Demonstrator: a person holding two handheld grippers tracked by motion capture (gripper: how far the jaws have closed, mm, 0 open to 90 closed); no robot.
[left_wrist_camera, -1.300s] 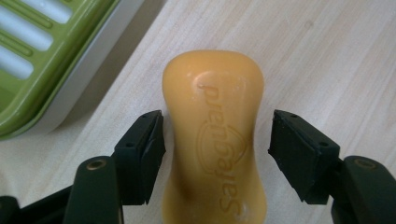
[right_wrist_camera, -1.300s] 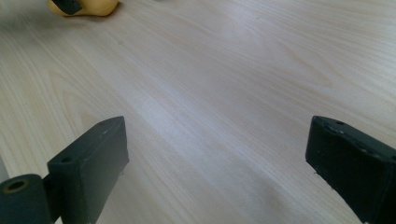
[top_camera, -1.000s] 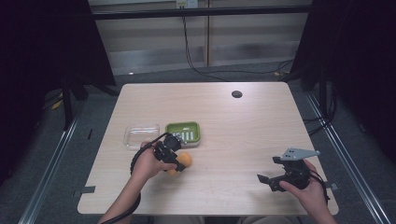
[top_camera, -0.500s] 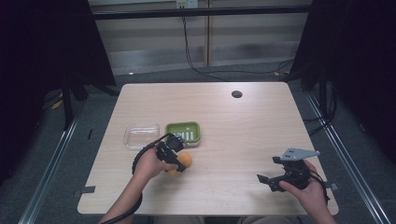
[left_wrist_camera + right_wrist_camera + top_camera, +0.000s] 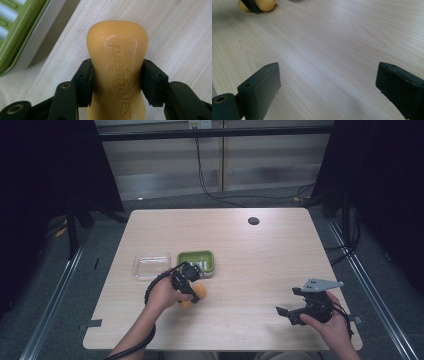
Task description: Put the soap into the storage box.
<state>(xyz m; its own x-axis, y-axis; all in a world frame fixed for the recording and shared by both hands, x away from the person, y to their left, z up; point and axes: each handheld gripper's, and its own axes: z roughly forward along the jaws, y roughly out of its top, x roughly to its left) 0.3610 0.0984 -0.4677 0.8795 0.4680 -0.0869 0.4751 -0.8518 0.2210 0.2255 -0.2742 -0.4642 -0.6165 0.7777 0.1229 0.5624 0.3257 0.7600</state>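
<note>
We see a pale wooden table (image 5: 260, 250) from above, with a person's forearms coming in from the near edge. The left gripper (image 5: 186, 281) sits just in front of a green soap dish (image 5: 196, 262), and its two black jaws pinch an orange bar of soap (image 5: 117, 72) at its narrow waist; in the left gripper view the pads (image 5: 85, 82) press against both sides of the bar, whose embossed lettering faces the camera. In that view the soap is held over bare wood, with the green dish at the upper left corner, close but apart from it. Beside the dish, on its left in the high view, lies a clear plastic lid (image 5: 151, 265), the two touching or nearly so; we cannot tell which. The right gripper (image 5: 288, 314) rests low near the front right of the table, well apart from the soap, its jaws spread wide with nothing between them but wood grain. A small dark hole (image 5: 254, 221) marks the far side of the table.
</note>
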